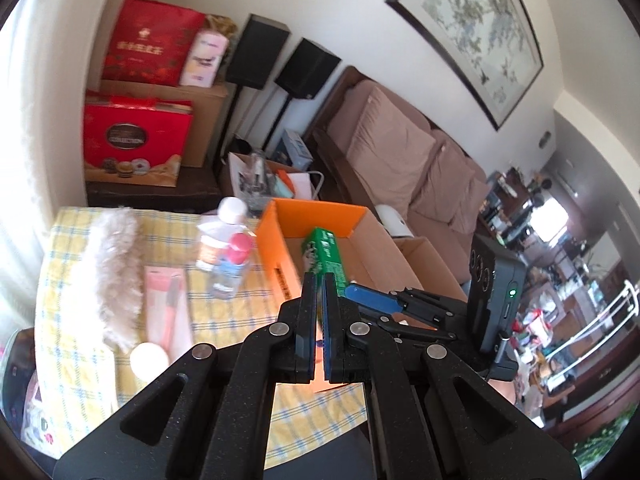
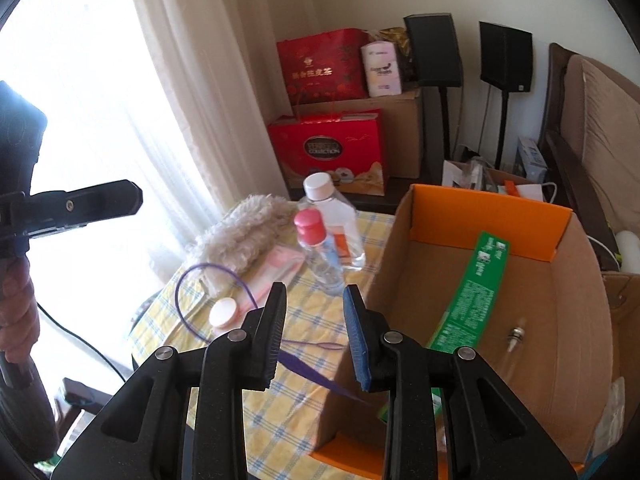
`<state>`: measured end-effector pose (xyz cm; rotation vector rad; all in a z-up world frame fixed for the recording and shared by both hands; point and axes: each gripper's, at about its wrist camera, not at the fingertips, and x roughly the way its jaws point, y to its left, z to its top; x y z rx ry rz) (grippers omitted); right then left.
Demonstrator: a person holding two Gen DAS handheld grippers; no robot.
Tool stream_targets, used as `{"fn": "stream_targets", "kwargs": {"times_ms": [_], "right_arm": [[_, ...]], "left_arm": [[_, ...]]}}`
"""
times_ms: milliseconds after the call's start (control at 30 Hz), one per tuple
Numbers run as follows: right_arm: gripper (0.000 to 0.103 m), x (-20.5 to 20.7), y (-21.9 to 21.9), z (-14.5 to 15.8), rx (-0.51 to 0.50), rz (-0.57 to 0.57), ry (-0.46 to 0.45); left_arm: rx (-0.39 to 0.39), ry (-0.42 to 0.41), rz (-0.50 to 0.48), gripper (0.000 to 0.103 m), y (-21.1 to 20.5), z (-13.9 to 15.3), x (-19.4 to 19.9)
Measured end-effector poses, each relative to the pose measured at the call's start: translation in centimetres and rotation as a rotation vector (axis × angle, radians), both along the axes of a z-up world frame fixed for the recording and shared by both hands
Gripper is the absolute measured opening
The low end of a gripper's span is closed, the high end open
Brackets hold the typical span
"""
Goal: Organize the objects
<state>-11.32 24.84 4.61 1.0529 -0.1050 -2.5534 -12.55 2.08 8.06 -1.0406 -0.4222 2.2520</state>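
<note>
Cardboard box with orange flaps [image 2: 492, 280] stands on the yellow checked tablecloth [image 2: 296, 320]; a green carton [image 2: 472, 300] leans inside it. Beside the box: fluffy duster [image 2: 240, 236], two clear bottles [image 2: 332, 232], pink packet [image 1: 166, 304]. Left gripper [image 1: 319, 280]: fingers pressed together, empty. Right gripper [image 2: 316, 292]: fingers spread, nothing gripped, above a purple looped strip [image 2: 312, 376].
</note>
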Motion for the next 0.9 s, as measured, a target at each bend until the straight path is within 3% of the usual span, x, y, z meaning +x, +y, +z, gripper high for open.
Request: {"fn": "stream_targets", "kwargs": {"times_ms": [300, 533, 567, 700, 900], "right_arm": [[0.031, -0.8, -3.1, -0.7, 0.012, 0.042, -0.009], [0.036, -0.8, -5.1, -1.9, 0.057, 0.062, -0.032], [0.037, -0.7, -5.3, -2.1, 0.063, 0.061, -0.036], [0.042, -0.5, -5.5, -2.7, 0.075, 0.044, -0.048], [0.055, 0.2, -4.1, -2.3, 0.038, -0.017, -0.049]], "left_arm": [[-0.012, -0.024, 0.075, 0.002, -4.9, -1.6, 0.4], [-0.099, -0.083, 0.072, 0.003, -5.3, -5.2, 0.6], [-0.101, -0.096, 0.062, 0.007, -5.1, -5.9, 0.6], [-0.113, -0.131, 0.031, 0.044, -4.3, -8.3, 0.8], [-0.152, -0.115, -0.031, 0.078, -2.0, -10.9, 1.6]]}}
